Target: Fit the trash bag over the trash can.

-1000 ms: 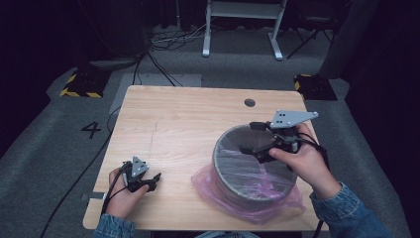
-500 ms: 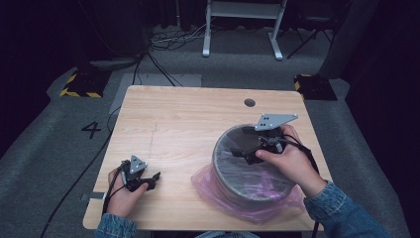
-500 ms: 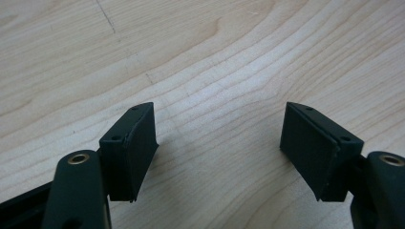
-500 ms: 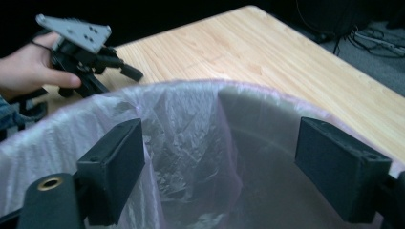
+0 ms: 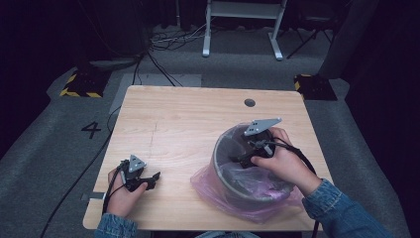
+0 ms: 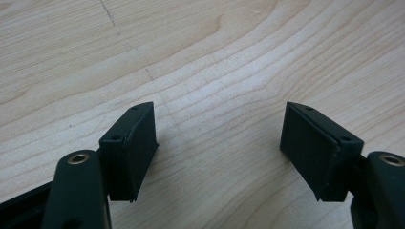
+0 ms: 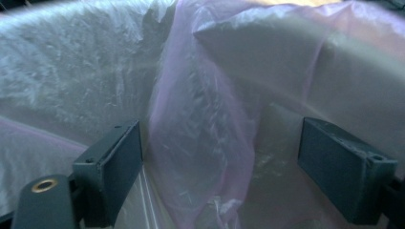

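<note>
pink translucent bag (image 5: 233, 196), grey bin (image 5: 222, 166), light woodgrain table (image 5: 183, 119)

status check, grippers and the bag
Left gripper open, idle on table. Right gripper open inside bin, straddling pink bag fold. Nothing blocking.

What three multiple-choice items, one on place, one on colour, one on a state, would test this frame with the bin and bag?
1. Where is the right gripper?
A. inside the bin
B. on the floor
C. at the table's far left corner

2. What colour is the plastic bag?
A. green
B. pink
C. black

3. How do the left gripper's jaws stand?
A. shut on the bag
B. shut on nothing
C. open over bare wood

Answers:
1 A: the high view shows it reaching over the rim into the bin.
2 B: pink film lies around the bin's base and before the right jaws.
3 C: a wide gap shows the table between them.
</note>
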Available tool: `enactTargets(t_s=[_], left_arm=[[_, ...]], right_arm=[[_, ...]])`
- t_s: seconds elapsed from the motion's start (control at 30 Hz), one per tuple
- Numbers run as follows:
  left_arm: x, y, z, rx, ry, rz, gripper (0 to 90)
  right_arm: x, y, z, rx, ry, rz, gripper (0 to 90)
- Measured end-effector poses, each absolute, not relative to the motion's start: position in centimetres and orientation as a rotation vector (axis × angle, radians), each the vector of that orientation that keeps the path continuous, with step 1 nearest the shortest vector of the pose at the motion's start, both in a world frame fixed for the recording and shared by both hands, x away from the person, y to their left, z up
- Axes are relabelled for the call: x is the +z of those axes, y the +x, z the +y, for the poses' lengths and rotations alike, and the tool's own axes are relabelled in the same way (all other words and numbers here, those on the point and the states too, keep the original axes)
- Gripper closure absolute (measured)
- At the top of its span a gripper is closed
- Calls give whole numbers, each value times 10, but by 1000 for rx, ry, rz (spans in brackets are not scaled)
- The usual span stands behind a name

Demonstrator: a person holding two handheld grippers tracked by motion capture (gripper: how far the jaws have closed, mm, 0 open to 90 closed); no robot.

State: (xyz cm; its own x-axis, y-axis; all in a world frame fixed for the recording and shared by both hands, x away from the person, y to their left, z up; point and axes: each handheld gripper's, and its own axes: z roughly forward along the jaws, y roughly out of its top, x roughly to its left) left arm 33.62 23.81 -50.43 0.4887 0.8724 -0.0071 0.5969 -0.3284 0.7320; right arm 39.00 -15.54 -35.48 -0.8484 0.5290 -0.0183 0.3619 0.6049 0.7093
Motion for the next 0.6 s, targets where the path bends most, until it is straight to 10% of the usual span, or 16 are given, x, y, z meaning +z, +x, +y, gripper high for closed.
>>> enactTargets(t_s=[0.6], left_arm=[[-504, 336, 238, 515, 2050, 1207, 282]], right_arm=[[-382, 400, -142, 807, 699, 2802, 280]])
